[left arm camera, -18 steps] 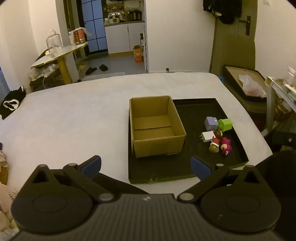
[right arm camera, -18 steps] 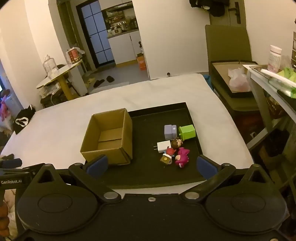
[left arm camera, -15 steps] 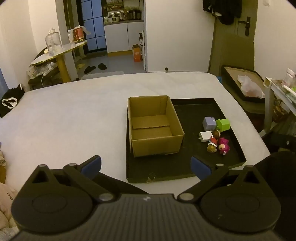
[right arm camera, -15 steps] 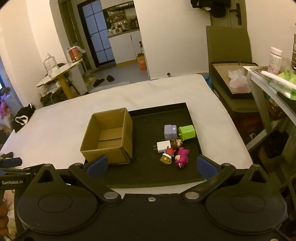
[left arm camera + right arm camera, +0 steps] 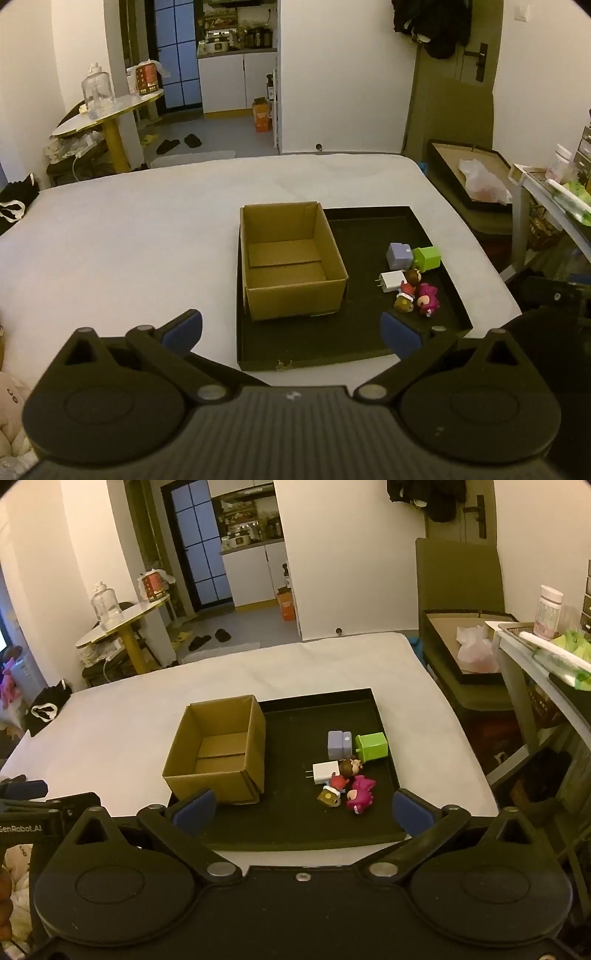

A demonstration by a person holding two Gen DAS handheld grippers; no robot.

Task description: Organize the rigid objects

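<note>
An empty open cardboard box stands on the left part of a black tray on a white bed. Right of the box lies a cluster of small things: a purple cube, a green cube, a white charger, a brown figure, a red-capped figure and a pink figure. My left gripper and right gripper are open and empty, held above the tray's near edge.
The white bed spreads to the left and back. A dark box with a plastic bag and a shelf with bottles stand at the right. A round side table stands at the back left.
Both grippers have drawn back and risen slightly, so the tray and box look a little farther. Nothing on the tray has moved.
</note>
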